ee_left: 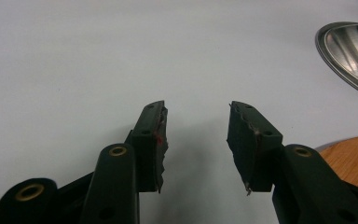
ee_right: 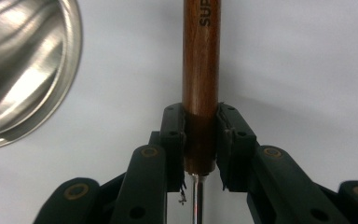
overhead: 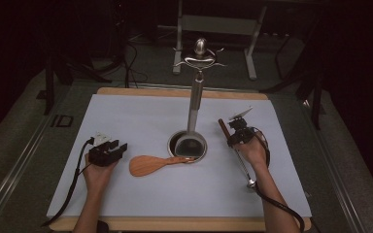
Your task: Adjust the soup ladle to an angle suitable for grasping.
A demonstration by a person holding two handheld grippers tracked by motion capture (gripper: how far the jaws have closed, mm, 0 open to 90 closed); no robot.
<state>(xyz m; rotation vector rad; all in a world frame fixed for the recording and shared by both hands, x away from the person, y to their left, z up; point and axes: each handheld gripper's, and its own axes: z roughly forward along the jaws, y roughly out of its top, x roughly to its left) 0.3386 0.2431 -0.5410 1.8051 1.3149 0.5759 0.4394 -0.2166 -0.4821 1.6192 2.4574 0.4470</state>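
My right gripper point(overhead: 234, 136) point(ee_right: 201, 109) is shut on the brown wooden handle point(overhead: 223, 126) point(ee_right: 201, 56) of a long utensil. Its thin metal shaft point(overhead: 243, 167) runs back under the hand to a small head point(overhead: 250, 183) near the table's front. A steel utensil stand rises at the table's middle, with a round base point(overhead: 175, 140) point(ee_left: 349, 51) point(ee_right: 23, 70), an upright post point(overhead: 194, 104) and hooks at the top point(overhead: 200, 60). A wooden spatula point(overhead: 148, 165) point(ee_left: 354, 161) lies flat, its handle end on the base. Left of it, my left gripper point(overhead: 118, 144) point(ee_left: 196, 109) rests open on the sheet, with nothing between its fingers.
A white sheet point(overhead: 141, 116) covers a wooden board point(overhead: 175, 224). Cables trail from both grippers toward the front edge. Dark floor, metal frame legs point(overhead: 252, 53) and cords lie beyond the far edge.
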